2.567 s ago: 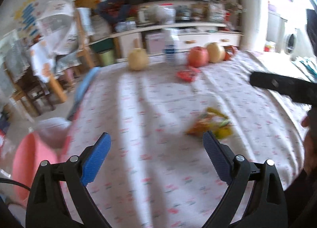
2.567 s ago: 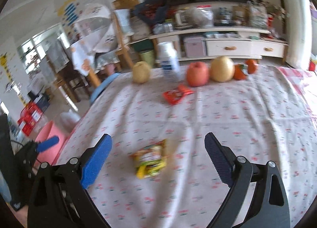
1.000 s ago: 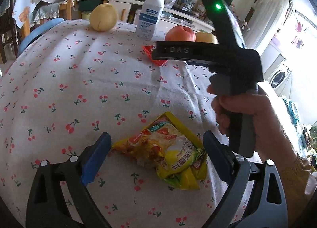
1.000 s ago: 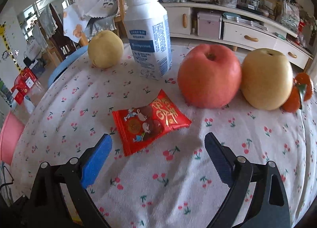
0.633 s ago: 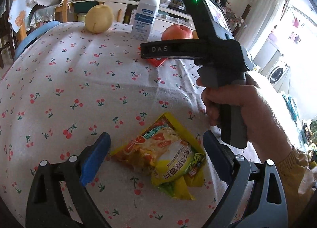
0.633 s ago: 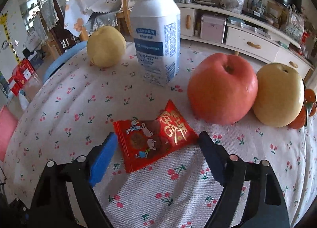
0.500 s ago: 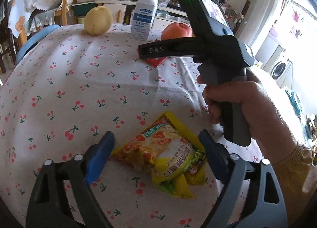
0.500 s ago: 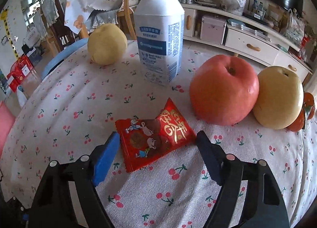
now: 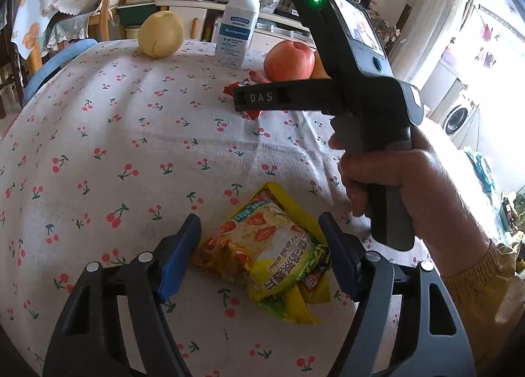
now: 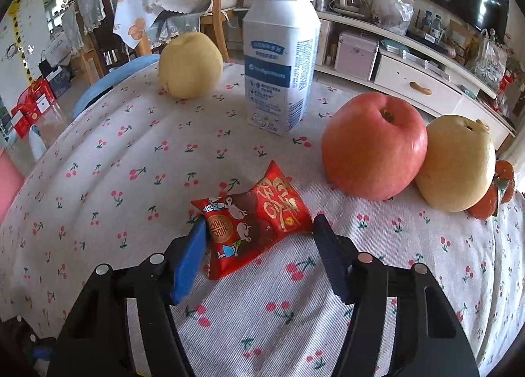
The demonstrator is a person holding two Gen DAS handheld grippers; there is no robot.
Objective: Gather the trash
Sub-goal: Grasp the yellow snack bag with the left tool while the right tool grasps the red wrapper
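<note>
A crumpled yellow snack wrapper (image 9: 269, 255) lies on the cherry-print tablecloth (image 9: 131, 147). My left gripper (image 9: 259, 242) is open, its blue pads on either side of the wrapper and close to it. A red snack packet (image 10: 252, 216) lies farther back on the cloth; part of it shows in the left wrist view (image 9: 244, 85) behind the right gripper's body. My right gripper (image 10: 259, 232) is open around the red packet, pads nearly touching its two ends.
Behind the red packet stand a white bottle (image 10: 282, 55), a yellow pear (image 10: 188, 65), a red apple (image 10: 374, 150), another pear (image 10: 456, 163) and an orange thing (image 10: 495, 193). A pink bin (image 10: 8, 180) sits off the table's left edge. Chairs and a cabinet stand beyond.
Both grippers have narrowed their jaws around their wrappers. The right gripper moved closer to the red packet. The left gripper stays over the yellow wrapper.
</note>
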